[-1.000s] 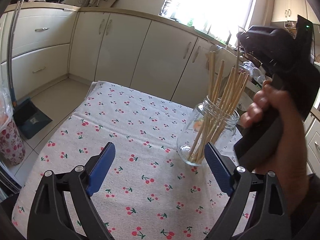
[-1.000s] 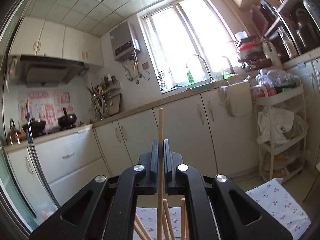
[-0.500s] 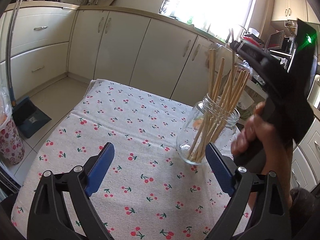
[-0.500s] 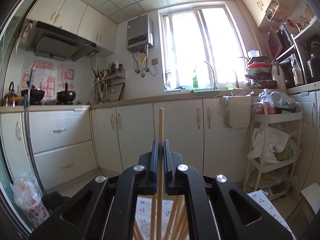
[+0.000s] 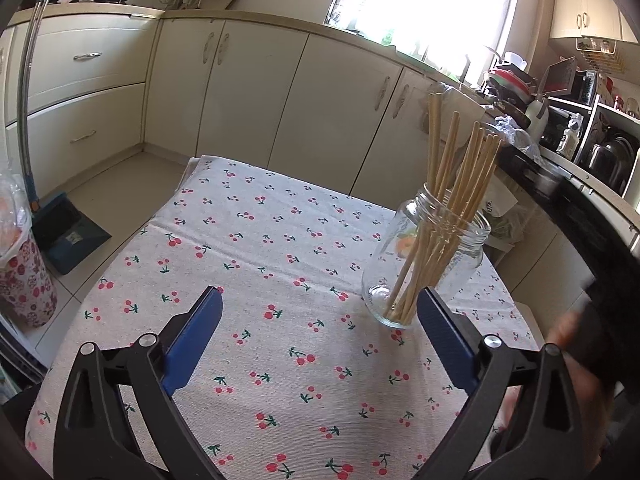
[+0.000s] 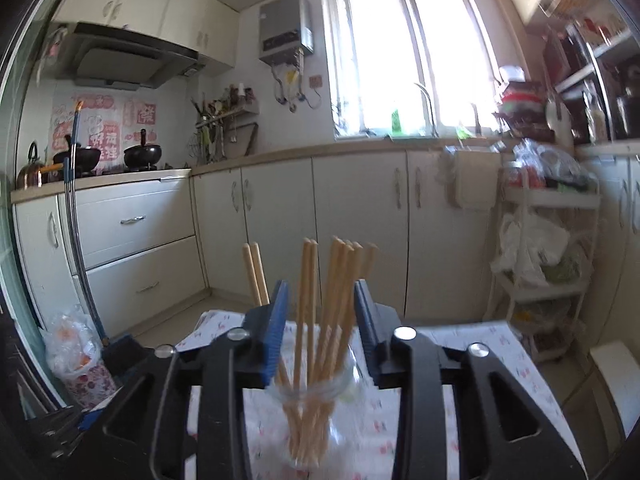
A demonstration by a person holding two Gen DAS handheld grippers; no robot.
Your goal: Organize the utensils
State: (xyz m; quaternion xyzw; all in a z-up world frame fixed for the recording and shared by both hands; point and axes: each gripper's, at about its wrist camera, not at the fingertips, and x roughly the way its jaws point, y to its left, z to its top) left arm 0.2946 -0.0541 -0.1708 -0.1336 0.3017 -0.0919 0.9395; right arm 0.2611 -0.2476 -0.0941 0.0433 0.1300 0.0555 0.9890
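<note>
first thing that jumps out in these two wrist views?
The glass jar packed with wooden chopsticks stands on the right side of the cherry-print tablecloth, with the rest of the cloth bare. In the right wrist view, the right gripper is opening its jaws just behind the jar, chopstick tops showing between them. The left gripper hangs wide open and empty over the near cloth.

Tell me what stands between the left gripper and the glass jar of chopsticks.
Nothing visible does: only bare cherry-print tablecloth lies between the open left gripper and the glass jar of chopsticks, just beyond its right fingertip.
</note>
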